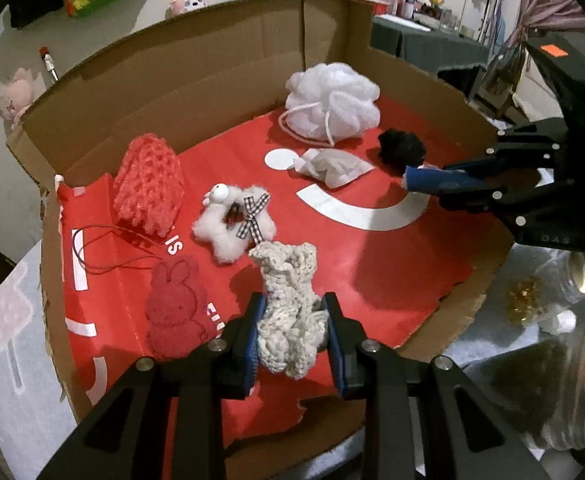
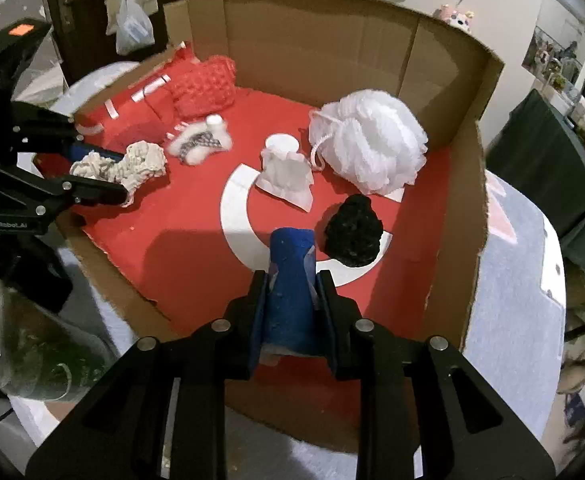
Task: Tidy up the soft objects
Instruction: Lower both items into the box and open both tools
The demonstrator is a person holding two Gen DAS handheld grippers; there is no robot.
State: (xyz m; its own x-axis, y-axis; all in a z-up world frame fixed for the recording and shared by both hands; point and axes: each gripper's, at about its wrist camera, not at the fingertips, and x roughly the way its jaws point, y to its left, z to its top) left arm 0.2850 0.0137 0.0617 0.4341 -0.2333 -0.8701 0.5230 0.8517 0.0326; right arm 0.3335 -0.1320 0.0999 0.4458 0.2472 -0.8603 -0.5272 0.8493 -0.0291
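My left gripper [image 1: 292, 308] is shut on a cream crocheted piece [image 1: 288, 300], held over the near part of a cardboard box [image 1: 212, 64] with a red liner. My right gripper [image 2: 292, 280] is shut on a blue felt roll [image 2: 290, 292], also over the box. In the box lie a white mesh bath puff [image 1: 332, 96], a black fuzzy ball [image 1: 402, 148], a small white cloth pouch [image 1: 332, 166], a white fluffy toy [image 1: 232, 220] with a checked bow, a red plush rabbit [image 1: 176, 308] and a red knitted piece [image 1: 148, 188]. The right gripper [image 1: 432, 180] enters the left wrist view beside the black ball.
The box stands on a round table with a pale cloth [image 2: 512, 280]. Glass jars [image 1: 564, 320] stand by the box's right edge in the left wrist view. The red liner [image 2: 180, 240] has bare room in the middle front. A dark-clothed table [image 1: 424, 44] with clutter stands behind.
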